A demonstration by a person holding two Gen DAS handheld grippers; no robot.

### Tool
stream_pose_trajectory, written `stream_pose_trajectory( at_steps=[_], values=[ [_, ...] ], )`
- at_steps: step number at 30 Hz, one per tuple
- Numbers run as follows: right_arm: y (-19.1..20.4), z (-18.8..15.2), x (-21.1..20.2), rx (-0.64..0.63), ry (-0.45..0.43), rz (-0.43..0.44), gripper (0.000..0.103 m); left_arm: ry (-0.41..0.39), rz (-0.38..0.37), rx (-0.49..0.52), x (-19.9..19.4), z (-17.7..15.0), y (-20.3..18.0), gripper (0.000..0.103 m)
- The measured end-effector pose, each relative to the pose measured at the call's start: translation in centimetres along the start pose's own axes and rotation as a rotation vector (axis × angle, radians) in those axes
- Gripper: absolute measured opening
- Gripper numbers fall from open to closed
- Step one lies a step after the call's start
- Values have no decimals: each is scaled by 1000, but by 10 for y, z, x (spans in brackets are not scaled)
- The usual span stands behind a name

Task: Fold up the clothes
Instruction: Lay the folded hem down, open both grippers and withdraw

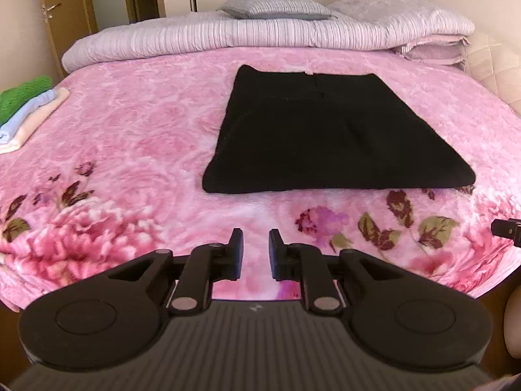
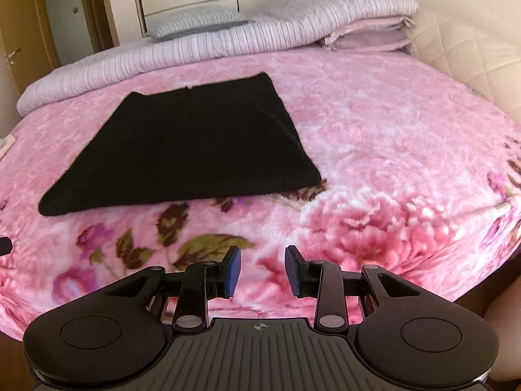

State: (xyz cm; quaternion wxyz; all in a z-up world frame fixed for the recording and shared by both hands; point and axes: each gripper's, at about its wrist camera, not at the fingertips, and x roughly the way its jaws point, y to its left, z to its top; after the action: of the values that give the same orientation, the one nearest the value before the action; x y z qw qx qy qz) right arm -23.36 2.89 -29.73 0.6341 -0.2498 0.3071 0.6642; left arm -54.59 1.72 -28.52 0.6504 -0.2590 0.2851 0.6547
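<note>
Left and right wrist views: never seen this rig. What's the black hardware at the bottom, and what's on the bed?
Each picture comes from a fisheye camera mounted on a handheld two-finger tool, looking along its fingers. The left claw and right claw both stand open and hold nothing. They hover over a pink floral blanket on a bed. A black garment, already folded into a flat rectangle, lies ahead. In the left view, a small stack of folded clothes sits at the bed's left edge, pillows behind.

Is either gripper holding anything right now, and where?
Nothing. The left gripper and right gripper are open and empty, short of the black garment.
</note>
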Motion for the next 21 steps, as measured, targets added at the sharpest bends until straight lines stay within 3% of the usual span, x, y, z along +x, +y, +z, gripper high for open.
stream_pose_trajectory(
  at_steps=[11,21],
  values=[
    [12,-1,-45,-40,-78,37,34,-73,-20,9,-41,-1,-6,19],
    [9,-4,-40,-40,-80,44,34,-56,-22,12,-31,1,-7,23]
  ],
)
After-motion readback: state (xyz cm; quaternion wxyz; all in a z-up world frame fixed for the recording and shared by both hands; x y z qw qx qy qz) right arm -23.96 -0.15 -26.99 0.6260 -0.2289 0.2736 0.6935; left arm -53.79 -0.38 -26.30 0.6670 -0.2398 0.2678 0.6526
